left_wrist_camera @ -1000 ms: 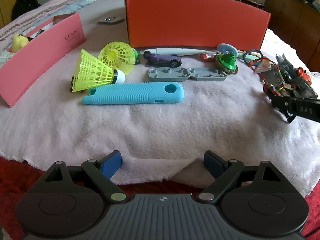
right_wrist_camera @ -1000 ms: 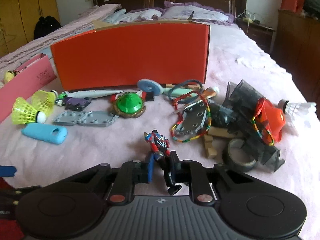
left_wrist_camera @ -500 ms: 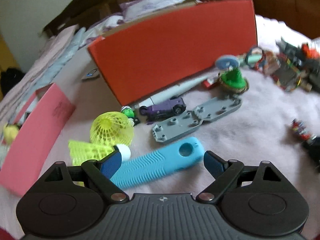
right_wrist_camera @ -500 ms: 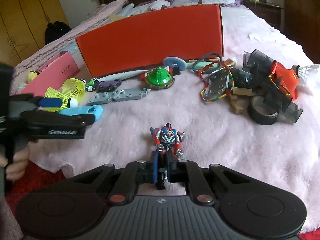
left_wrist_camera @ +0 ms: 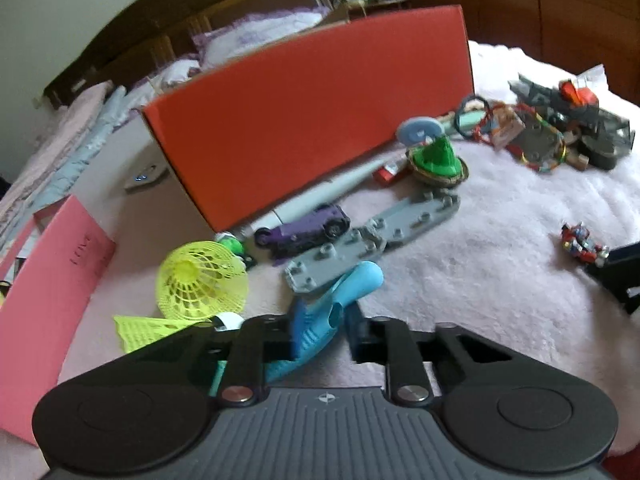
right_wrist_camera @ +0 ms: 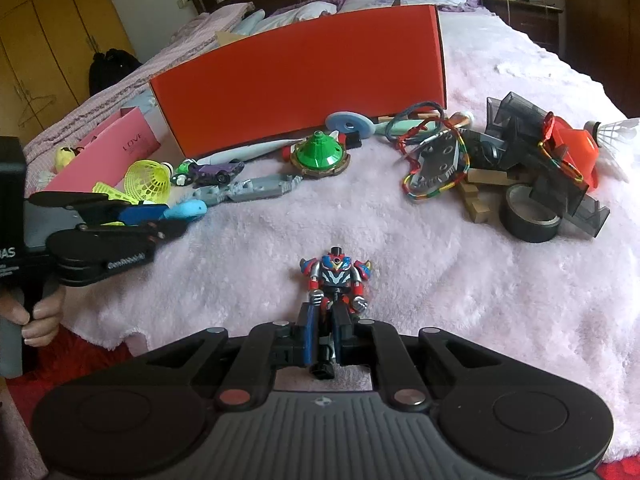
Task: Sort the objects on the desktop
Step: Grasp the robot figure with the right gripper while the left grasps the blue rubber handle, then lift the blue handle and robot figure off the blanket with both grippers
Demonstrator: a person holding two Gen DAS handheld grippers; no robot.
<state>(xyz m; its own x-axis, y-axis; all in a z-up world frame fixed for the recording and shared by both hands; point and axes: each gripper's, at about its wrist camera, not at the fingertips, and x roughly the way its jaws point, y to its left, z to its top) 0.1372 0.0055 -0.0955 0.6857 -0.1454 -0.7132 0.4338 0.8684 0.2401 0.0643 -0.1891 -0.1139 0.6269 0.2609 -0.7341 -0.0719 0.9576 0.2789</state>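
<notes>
At the lower centre of the left wrist view, the left gripper (left_wrist_camera: 322, 330) has just been closing its jaws, which now clench the blue ribbed sleeve (left_wrist_camera: 340, 300); the sleeve's far end rests against the grey plate (left_wrist_camera: 372, 240). Two yellow shuttlecocks (left_wrist_camera: 200, 280) lie to its left, a purple toy car (left_wrist_camera: 304, 230) beyond. In the right wrist view the right gripper (right_wrist_camera: 325, 340) grasps the legs of the toy robot (right_wrist_camera: 336, 276), low in the middle of the frame on the pink blanket (right_wrist_camera: 480, 260). The orange box (right_wrist_camera: 304, 80) stands at the upper centre, a roll of tape (right_wrist_camera: 528, 216) at right.
</notes>
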